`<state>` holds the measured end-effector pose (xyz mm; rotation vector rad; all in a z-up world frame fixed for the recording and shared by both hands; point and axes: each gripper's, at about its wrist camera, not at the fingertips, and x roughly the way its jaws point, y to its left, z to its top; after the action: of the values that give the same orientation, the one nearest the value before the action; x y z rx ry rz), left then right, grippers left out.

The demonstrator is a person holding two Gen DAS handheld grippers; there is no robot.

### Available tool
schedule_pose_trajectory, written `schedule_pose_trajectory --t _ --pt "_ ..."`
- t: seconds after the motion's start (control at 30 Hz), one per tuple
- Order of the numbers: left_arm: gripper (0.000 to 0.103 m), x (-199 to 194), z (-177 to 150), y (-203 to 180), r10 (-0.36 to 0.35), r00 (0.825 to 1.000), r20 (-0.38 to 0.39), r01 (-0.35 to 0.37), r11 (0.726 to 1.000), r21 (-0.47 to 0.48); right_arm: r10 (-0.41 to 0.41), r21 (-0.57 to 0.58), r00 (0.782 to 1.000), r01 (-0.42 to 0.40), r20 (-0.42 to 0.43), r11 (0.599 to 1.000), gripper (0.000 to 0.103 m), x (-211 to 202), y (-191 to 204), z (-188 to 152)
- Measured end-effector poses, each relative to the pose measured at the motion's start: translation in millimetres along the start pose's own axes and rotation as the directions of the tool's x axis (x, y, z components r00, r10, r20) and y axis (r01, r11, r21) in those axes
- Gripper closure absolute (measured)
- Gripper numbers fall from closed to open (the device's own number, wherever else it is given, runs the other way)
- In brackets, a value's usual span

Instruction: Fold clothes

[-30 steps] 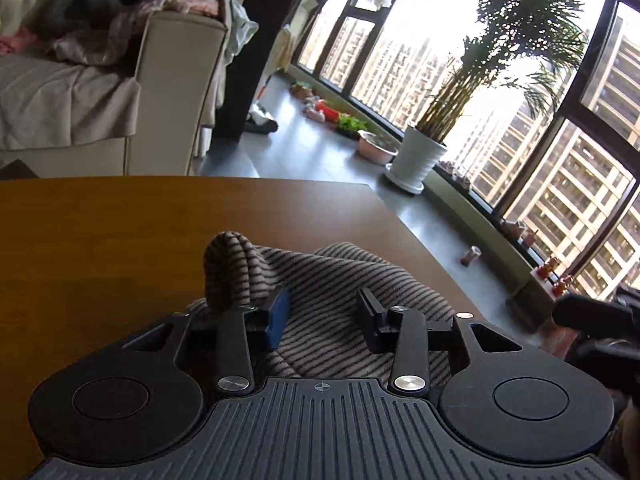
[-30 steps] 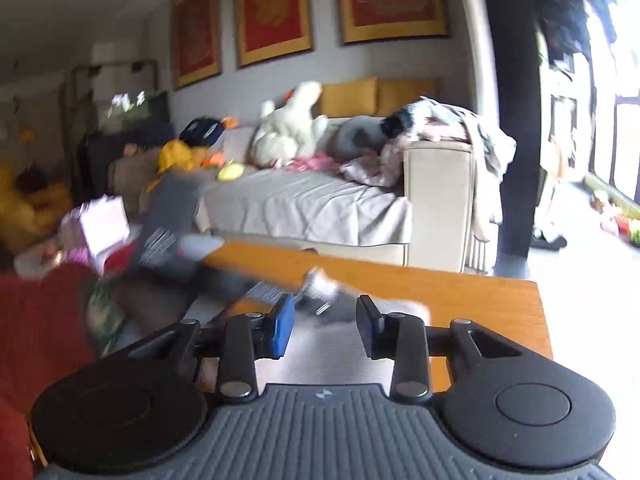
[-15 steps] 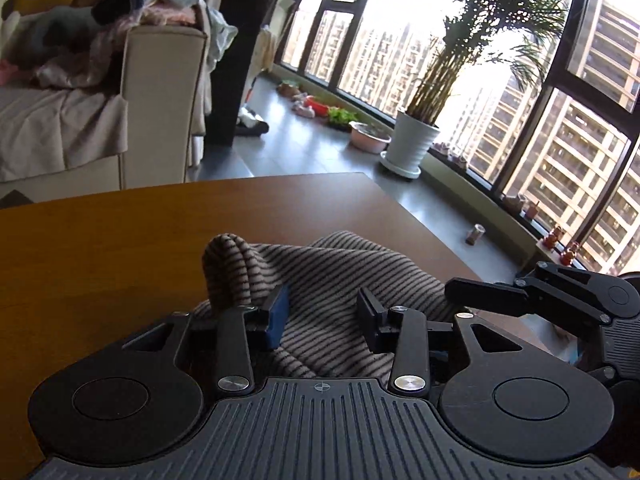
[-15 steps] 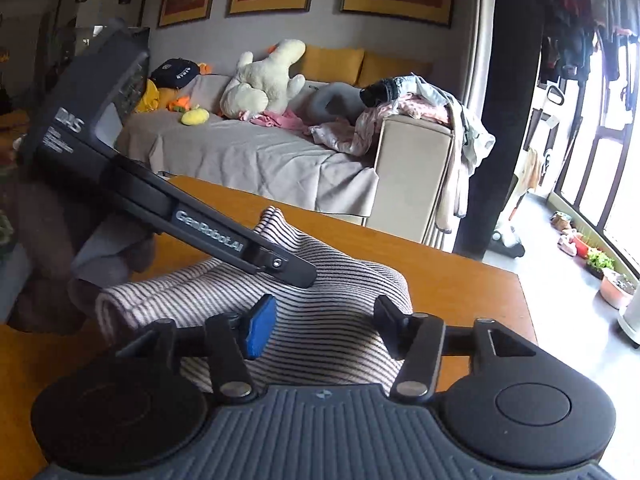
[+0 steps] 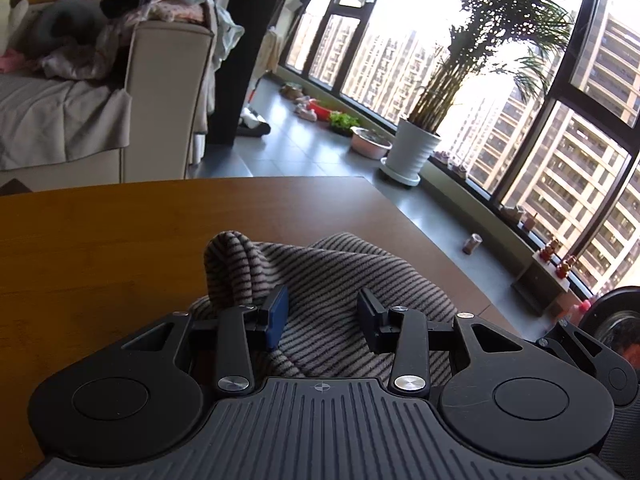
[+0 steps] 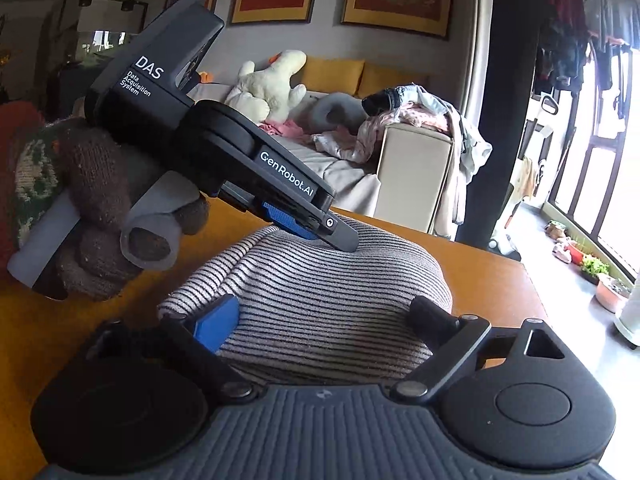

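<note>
On the wooden bench (image 5: pixel 120 240) a striped knit garment (image 5: pixel 340 280) is seen bunched into a soft mound near the bench's right-hand edge, with one rolled fold standing up at its left. The left gripper (image 5: pixel 320 316) is held low over it, its fingers (image 5: pixel 278 316) set moderately apart with cloth between them but nothing pinched. In the right wrist view the same garment (image 6: pixel 320 292) lies straight ahead, and the right gripper (image 6: pixel 324 320) is seen with its fingers (image 6: pixel 216 320) spread wide, one at either side of the mound's near edge; whether they touch the cloth cannot be told. The left gripper (image 6: pixel 320 228) is also seen there from the side, its tip resting on or just above the top of the mound, carried by a hand in a brown knitted glove (image 6: pixel 96 216).

Compared with half a second ago, the right gripper's fingers are spread further, and it has been brought lower and closer to the garment. The left gripper's finger spacing and the garment's shape are unchanged. At the right edge of the left wrist view, part of the right gripper's body (image 5: pixel 612 340) is now shown closer, where its fingers were seen reaching in before.
</note>
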<state>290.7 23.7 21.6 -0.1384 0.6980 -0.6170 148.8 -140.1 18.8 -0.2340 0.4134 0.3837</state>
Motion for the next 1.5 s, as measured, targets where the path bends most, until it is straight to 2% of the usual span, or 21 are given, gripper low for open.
schedule_pose_trajectory --t 0.5,0.57,0.63,0.73,0.77,0.83,0.87,0.9,0.97,1.03,1.1,1.17,1.23,1.33,1.43,1.5 --pt "0.059 -6 2 -3 0.007 1.000 0.016 -0.007 1.000 -0.001 -0.011 0.001 1.000 0.011 -0.019 1.000 0.010 0 -2 -2" --pt "0.054 -13 5 -7 0.010 0.999 0.033 -0.010 1.000 -0.003 -0.011 -0.003 1.000 0.011 -0.019 1.000 0.010 0 -2 -2" --pt "0.033 -23 10 -14 0.003 0.996 0.085 -0.004 1.000 0.018 -0.008 0.000 1.000 0.008 -0.020 1.000 0.009 0 -3 -2" --pt "0.026 -38 18 -25 -0.014 0.984 0.177 0.003 0.998 0.061 -0.001 0.006 1.000 0.002 -0.020 1.000 0.008 0 -4 -1" --pt "0.025 -34 21 -26 -0.016 0.985 0.171 0.006 0.998 0.063 0.003 0.008 1.000 -0.003 -0.019 1.000 0.008 -1 -5 -1" --pt "0.025 -9 23 -20 -0.006 0.996 0.084 0.004 1.000 0.031 0.017 0.014 1.000 -0.017 -0.016 1.000 0.008 -2 -7 -1" --pt "0.026 8 21 -12 0.007 1.000 0.020 -0.007 1.000 -0.007 0.024 0.017 1.000 -0.024 -0.014 1.000 0.008 -3 -9 0" --pt "0.031 19 18 -5 0.010 1.000 -0.008 -0.010 1.000 -0.030 0.033 0.029 0.999 -0.032 -0.014 0.999 0.008 -5 -12 2" --pt "0.031 27 12 3 0.004 1.000 -0.006 -0.005 0.999 -0.049 0.054 0.065 0.998 -0.053 -0.014 0.996 0.003 -11 -22 11" --pt "0.031 25 13 4 0.004 1.000 -0.002 -0.004 0.999 -0.053 0.058 0.131 0.998 -0.060 0.020 0.990 0.000 -22 -36 18" --pt "0.031 26 13 4 0.003 1.000 -0.004 -0.003 0.999 -0.049 0.031 0.170 1.000 -0.031 0.007 0.985 0.000 -21 -45 22" --pt "0.031 26 12 5 0.000 1.000 -0.002 0.000 0.999 -0.049 -0.013 0.159 0.995 0.028 -0.100 0.987 0.000 -2 -45 15" --pt "0.030 24 11 4 0.002 1.000 0.001 -0.002 0.999 -0.043 -0.001 0.226 0.989 0.035 -0.149 0.973 0.000 11 -48 -3" --pt "0.030 20 8 -6 0.042 0.999 0.018 -0.043 0.999 0.016 0.062 0.348 0.983 0.002 -0.173 0.937 0.000 15 -62 -11" --pt "0.025 12 5 -24 0.111 0.993 0.043 -0.114 0.990 0.083 0.065 0.358 0.984 -0.001 -0.166 0.934 0.000 12 -64 -13" --pt "0.019 4 4 -30 0.128 0.991 0.049 -0.132 0.988 0.080 0.063 0.355 0.985 -0.002 -0.158 0.935 0.000 9 -64 -14"
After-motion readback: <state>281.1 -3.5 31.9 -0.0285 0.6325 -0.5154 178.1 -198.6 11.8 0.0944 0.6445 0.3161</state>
